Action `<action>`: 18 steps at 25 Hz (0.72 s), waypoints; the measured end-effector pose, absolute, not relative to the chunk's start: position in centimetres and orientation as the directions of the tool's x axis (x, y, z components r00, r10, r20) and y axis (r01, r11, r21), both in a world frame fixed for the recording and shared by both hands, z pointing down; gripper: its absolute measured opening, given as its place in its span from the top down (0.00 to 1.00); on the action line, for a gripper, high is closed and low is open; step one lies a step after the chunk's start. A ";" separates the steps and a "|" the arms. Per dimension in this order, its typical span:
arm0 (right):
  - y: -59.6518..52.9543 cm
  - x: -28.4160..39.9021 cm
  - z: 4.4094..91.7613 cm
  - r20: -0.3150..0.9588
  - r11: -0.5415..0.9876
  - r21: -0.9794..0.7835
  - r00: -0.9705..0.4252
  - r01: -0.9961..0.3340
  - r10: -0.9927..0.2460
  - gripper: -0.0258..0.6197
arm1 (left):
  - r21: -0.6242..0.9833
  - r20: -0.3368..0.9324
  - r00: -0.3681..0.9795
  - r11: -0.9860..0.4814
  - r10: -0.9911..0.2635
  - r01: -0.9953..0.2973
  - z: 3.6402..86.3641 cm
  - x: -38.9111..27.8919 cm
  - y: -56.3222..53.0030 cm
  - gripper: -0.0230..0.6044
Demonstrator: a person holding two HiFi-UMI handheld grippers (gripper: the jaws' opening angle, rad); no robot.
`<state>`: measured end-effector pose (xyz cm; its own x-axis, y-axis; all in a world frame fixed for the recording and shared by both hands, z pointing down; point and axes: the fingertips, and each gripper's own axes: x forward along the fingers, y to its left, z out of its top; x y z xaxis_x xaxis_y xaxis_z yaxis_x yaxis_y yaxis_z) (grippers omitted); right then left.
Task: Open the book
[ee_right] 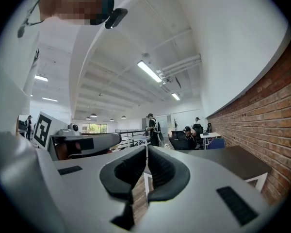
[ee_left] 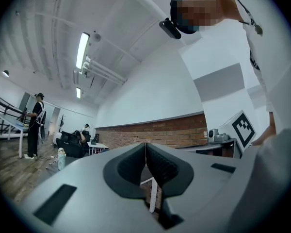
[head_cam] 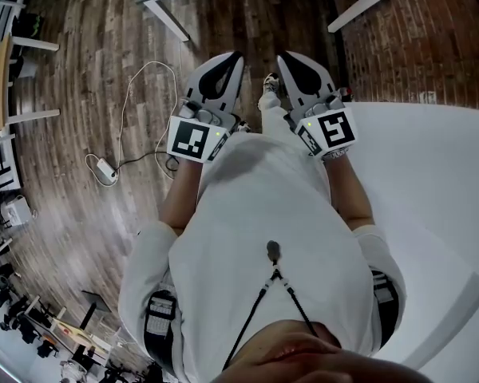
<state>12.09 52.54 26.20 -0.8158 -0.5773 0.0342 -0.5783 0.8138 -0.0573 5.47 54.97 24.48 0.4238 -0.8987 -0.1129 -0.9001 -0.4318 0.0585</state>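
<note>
White cotton shirt (head_cam: 263, 214) fills our near view. Left tool (head_cam: 234, 57) and right tool (head_cam: 282, 57) are both clenched with nothing between the jaws, side by side over brown wood floor (head_cam: 104, 38), just left of the curved white surface (head_cam: 439, 182). Book: in no view. We'd locate it first, then unclench one tool before reaching the cover edge.

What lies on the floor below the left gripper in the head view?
Wooden floor, with a white cable running to a small white adapter. The left gripper and the person's shirt cover what lies straight beneath them.
</note>
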 end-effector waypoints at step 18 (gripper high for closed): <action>38.5 10.7 28.1 0.055 0.824 -0.100 -0.830 -0.558 -0.555 0.90 | 0.054 -0.071 0.396 -0.400 -0.915 -0.915 25.9 4.3 42.0 0.92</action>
<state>10.72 38.54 28.07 -0.8299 -0.5552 0.0549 -0.5578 0.8239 -0.1003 4.35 41.97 25.93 0.3962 -0.9154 -0.0710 -0.9149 -0.4002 0.0538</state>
